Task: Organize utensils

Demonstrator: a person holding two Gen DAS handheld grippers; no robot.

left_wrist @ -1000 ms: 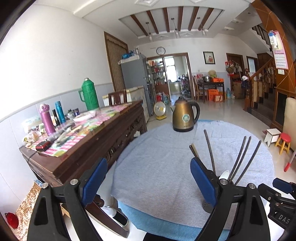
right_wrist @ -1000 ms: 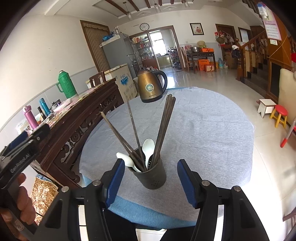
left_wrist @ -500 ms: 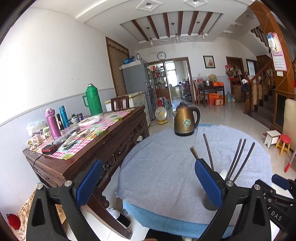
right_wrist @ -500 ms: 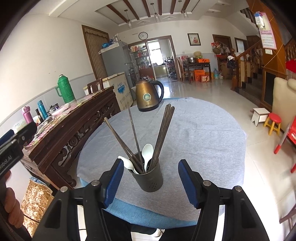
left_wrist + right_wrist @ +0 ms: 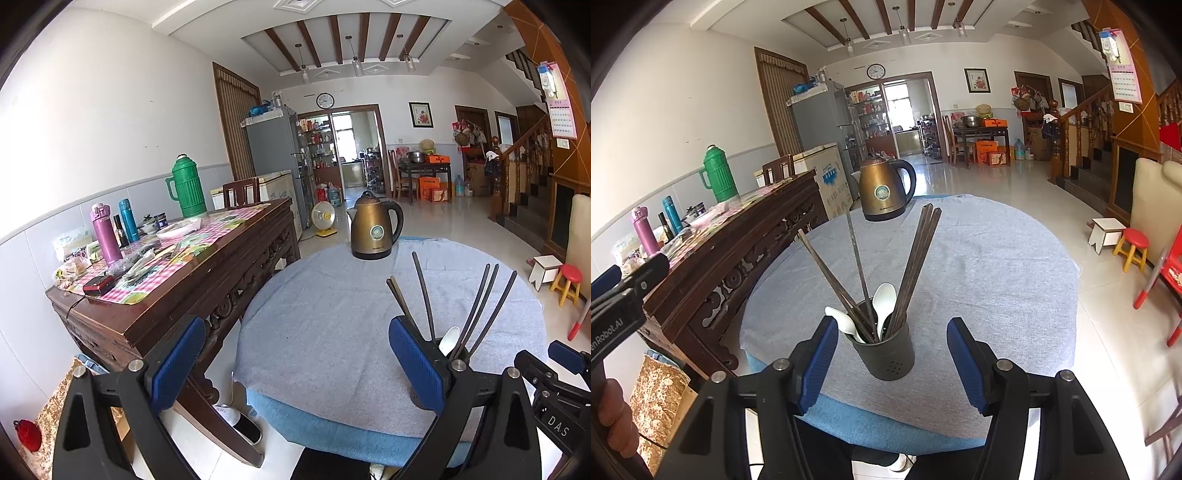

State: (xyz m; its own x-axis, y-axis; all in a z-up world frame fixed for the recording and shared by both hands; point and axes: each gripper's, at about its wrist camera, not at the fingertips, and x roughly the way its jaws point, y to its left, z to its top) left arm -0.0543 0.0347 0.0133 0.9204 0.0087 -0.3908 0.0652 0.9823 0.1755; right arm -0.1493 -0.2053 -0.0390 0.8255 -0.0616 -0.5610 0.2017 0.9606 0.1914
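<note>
the holder [image 5: 886,354] stands near the table's [image 5: 997,266] near edge, with chopsticks [image 5: 916,266] and spoons [image 5: 882,306] in it. the right gripper [image 5: 892,363] is wide open either side of it, pads apart from it. the left gripper [image 5: 295,365] is wide open, holding nothing. a kettle [image 5: 884,190] sits at the far edge.

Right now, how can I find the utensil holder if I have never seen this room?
Look at the round table with the grey cloth. Near its front edge, far from the bronze kettle, stands the dark utensil holder. It alone holds dark chopsticks and white spoons.
</note>
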